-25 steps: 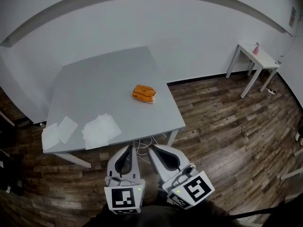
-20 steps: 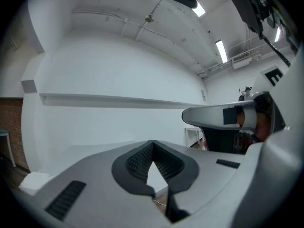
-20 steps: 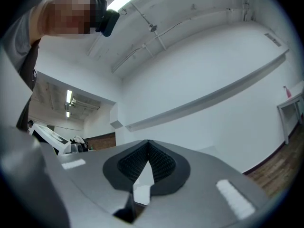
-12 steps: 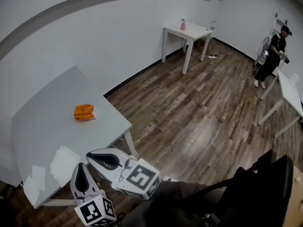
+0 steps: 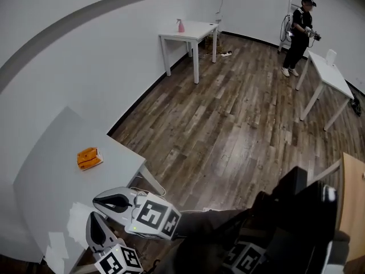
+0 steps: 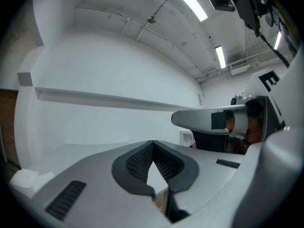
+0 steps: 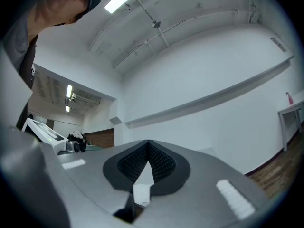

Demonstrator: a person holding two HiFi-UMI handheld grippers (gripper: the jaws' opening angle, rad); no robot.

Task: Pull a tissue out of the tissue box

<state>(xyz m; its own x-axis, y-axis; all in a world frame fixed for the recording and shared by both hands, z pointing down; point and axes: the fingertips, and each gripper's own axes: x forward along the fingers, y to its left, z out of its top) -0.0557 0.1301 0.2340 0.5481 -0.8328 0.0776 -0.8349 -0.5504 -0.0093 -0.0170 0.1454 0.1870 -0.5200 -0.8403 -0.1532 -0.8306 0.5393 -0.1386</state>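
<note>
On the table (image 5: 54,158), the tissue box (image 5: 89,158) sits well apart from the left gripper (image 5: 94,216) and right gripper (image 5: 98,199), both clenched empty.

No words or numbers are showing clearly enough to read. The left gripper (image 5: 94,217) and the right gripper (image 5: 100,199) are showing only black-and-white square patterns, not letters. The orange tissue box (image 5: 89,158) is looking too small to read.

Tissue box (image 5: 89,158) on table (image 5: 45,178), left. Loose tissues (image 5: 78,217) on the same table, nearer. Small table (image 5: 194,32) far centre, bottle (image 5: 181,25) on it. Person (image 5: 299,33) far right.
</note>
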